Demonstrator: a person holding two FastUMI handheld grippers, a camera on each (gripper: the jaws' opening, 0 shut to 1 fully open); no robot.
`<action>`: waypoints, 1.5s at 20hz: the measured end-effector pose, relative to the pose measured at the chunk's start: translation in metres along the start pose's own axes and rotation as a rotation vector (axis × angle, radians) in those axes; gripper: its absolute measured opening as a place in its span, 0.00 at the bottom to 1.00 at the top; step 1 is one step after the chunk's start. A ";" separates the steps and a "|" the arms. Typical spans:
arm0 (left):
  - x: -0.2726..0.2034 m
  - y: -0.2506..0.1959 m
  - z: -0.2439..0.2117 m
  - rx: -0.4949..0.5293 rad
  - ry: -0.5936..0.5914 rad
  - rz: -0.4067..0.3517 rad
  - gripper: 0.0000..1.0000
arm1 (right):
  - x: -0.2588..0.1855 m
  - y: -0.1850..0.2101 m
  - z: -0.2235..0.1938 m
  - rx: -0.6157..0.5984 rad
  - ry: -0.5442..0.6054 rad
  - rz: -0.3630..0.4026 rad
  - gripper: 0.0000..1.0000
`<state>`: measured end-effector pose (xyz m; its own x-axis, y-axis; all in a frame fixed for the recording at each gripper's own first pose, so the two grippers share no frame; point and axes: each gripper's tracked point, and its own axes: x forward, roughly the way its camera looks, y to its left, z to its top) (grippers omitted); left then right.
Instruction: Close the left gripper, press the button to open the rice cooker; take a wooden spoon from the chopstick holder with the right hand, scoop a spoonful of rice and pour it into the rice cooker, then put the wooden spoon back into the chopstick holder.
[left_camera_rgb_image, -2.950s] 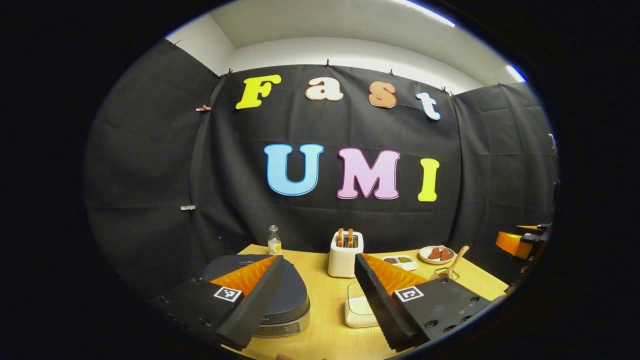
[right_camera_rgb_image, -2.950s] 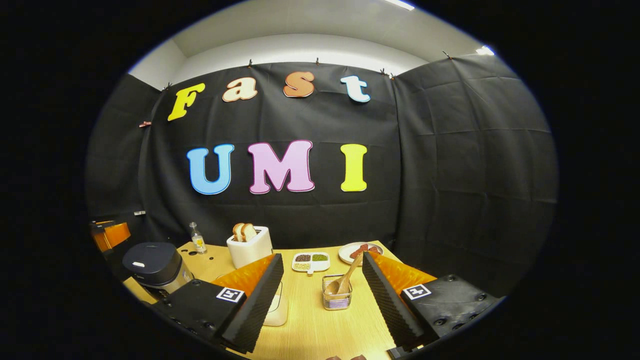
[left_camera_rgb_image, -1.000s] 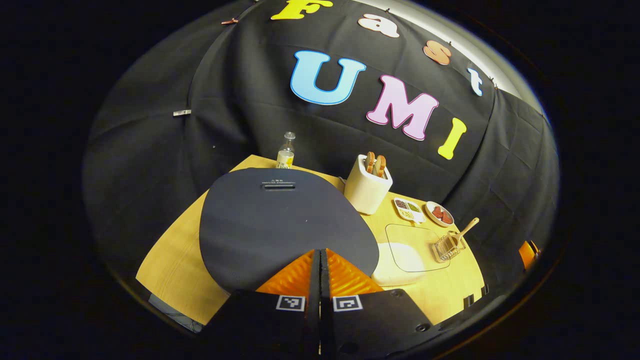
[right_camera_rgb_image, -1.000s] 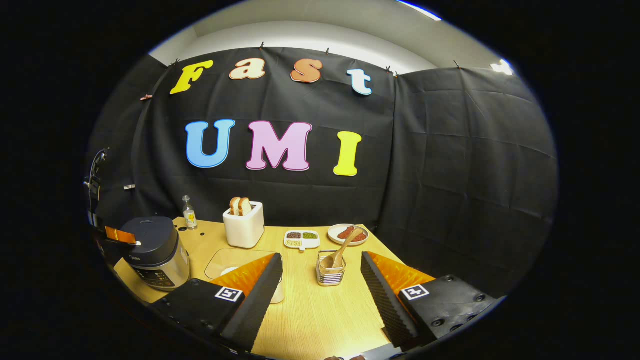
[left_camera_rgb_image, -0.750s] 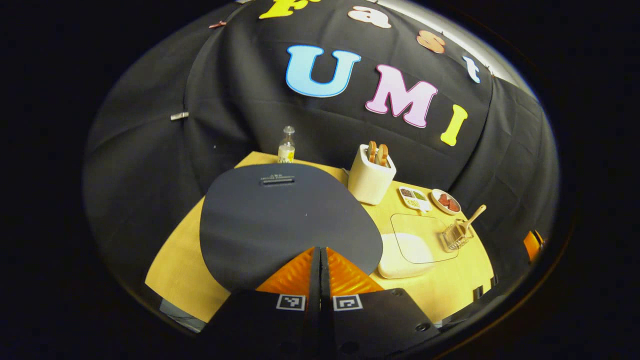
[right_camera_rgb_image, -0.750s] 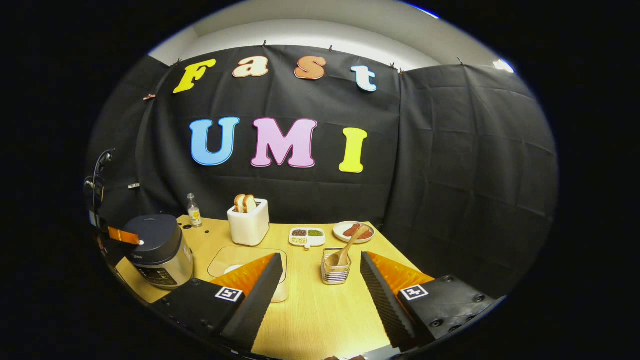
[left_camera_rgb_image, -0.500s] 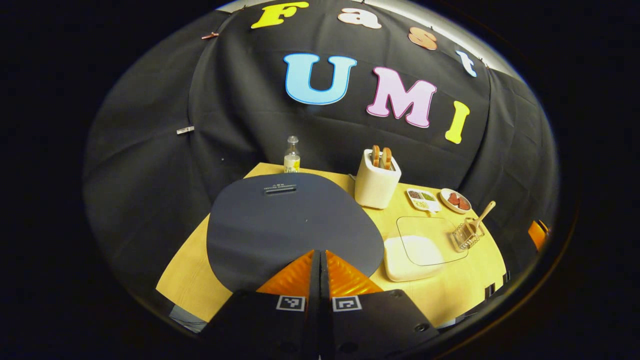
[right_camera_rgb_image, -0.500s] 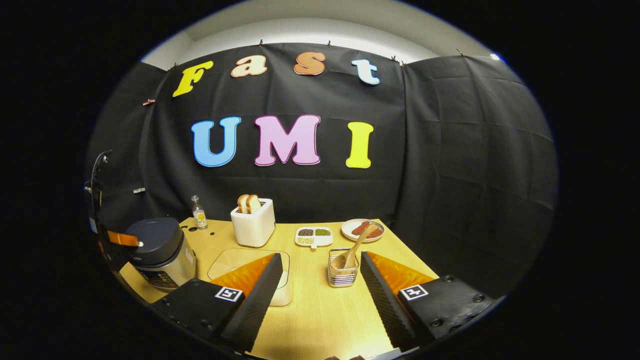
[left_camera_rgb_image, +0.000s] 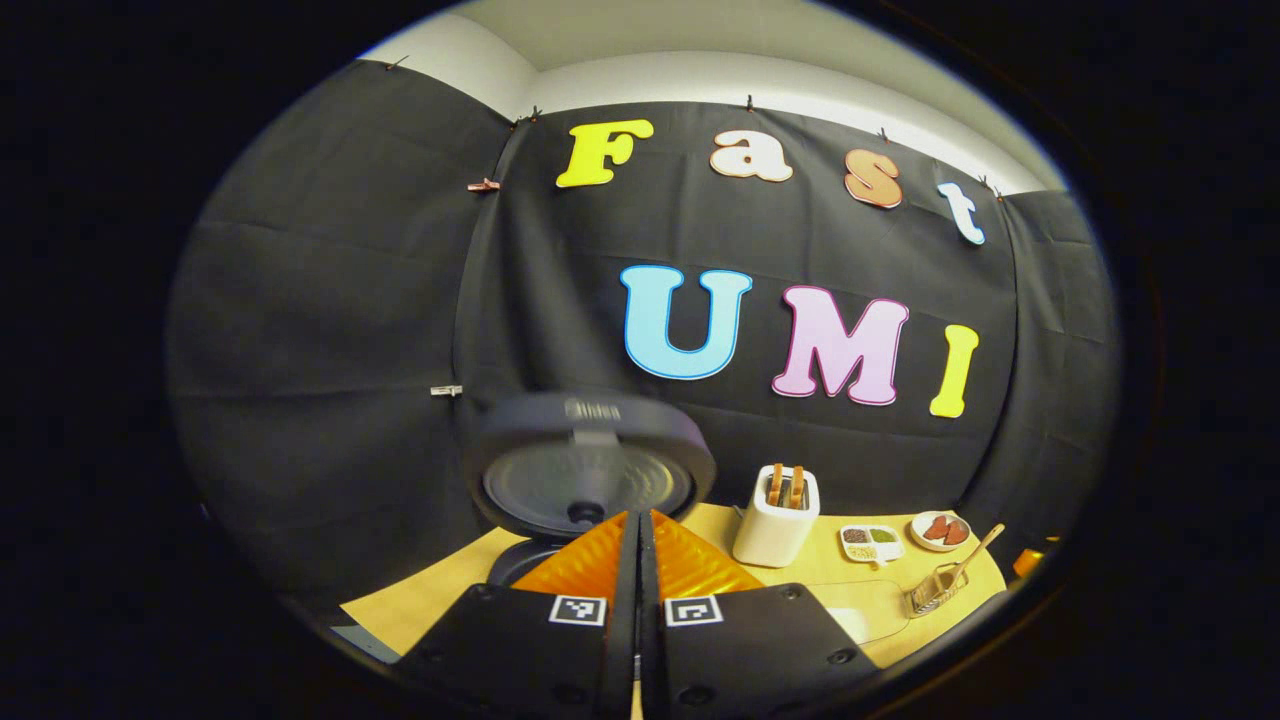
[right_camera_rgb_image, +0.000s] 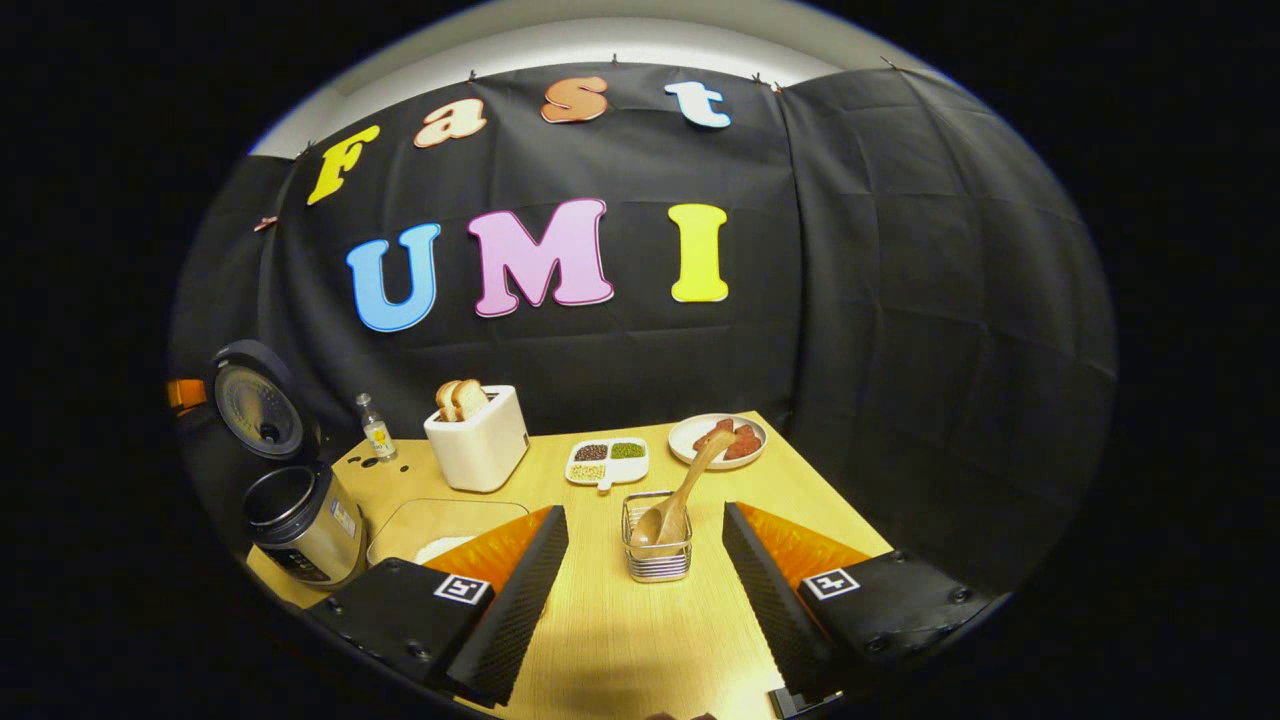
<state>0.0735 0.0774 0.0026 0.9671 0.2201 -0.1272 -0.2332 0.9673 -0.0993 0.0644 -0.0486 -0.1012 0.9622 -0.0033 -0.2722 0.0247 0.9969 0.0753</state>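
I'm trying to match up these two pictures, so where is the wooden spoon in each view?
Left gripper view: the wooden spoon is far lower right, leaning in the wire chopstick holder on the table's edge.
Right gripper view: the spoon is centre, bowl down in the holder, ahead between the right gripper and its open jaws.
Shared landmark: the white toaster with bread.

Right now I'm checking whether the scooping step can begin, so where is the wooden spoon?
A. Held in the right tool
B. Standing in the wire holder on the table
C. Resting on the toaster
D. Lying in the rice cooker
B: the wooden spoon stands bowl-down in the wire holder, and the right tool is open short of it, fingers apart.
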 end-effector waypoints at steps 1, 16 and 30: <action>-0.001 -0.005 -0.004 -0.005 0.006 -0.001 0.08 | 0.010 -0.007 -0.002 0.015 0.008 -0.005 0.98; -0.019 -0.081 -0.083 0.029 0.190 -0.006 0.96 | 0.154 -0.054 -0.031 0.276 0.160 -0.058 0.99; -0.048 -0.107 -0.148 0.100 0.409 0.031 0.96 | 0.242 -0.059 -0.059 0.477 0.287 -0.069 0.56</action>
<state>0.0372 -0.0549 -0.1266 0.8351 0.2008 -0.5122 -0.2314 0.9729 0.0042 0.2801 -0.1037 -0.2277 0.8431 0.0207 -0.5374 0.2692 0.8488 0.4551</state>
